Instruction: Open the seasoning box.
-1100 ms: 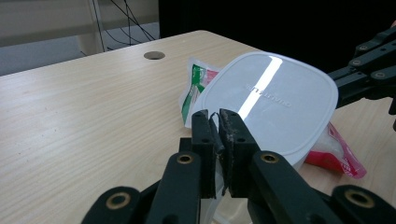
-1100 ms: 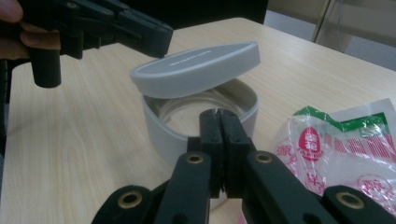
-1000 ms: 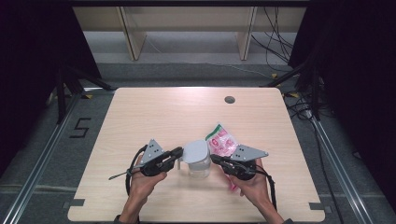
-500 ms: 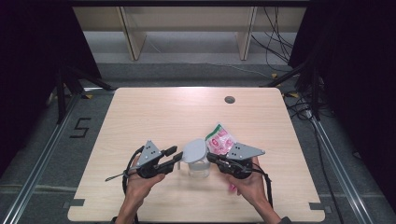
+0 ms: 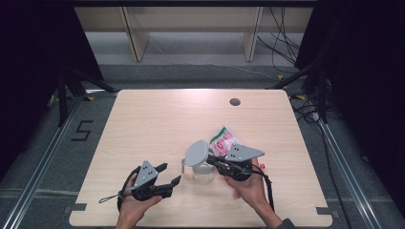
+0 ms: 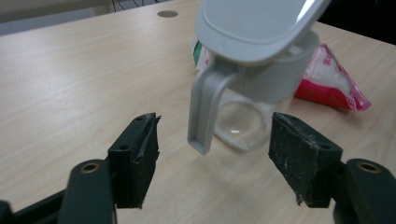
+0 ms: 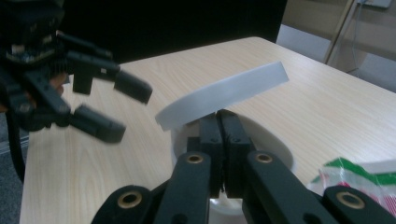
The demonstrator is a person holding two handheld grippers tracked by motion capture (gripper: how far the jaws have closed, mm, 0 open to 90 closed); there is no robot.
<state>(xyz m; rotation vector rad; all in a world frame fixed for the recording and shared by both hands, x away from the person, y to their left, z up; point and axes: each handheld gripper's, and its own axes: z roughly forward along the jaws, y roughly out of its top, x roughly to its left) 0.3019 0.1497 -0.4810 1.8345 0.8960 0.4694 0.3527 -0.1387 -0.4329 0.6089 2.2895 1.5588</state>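
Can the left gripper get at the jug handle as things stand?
Probably yes. The left gripper, whose jaws have just been opening, stands open and faces the jug handle, with bare table between. The right gripper pinches the jug's rim on the far side.

Near the front edge of the table [image 5: 157, 119] stands the jug [image 5: 203, 171], lid [image 5: 197, 152] tilted up above it. Just behind and to its right lies the snack bag [image 5: 223, 139]. Left of the jug, apart from it, hangs the left gripper [image 5: 168, 174]; the right gripper [image 5: 213, 161] sits at the jug's right rim. Far back on the table, there's the cable hole [image 5: 234, 101].
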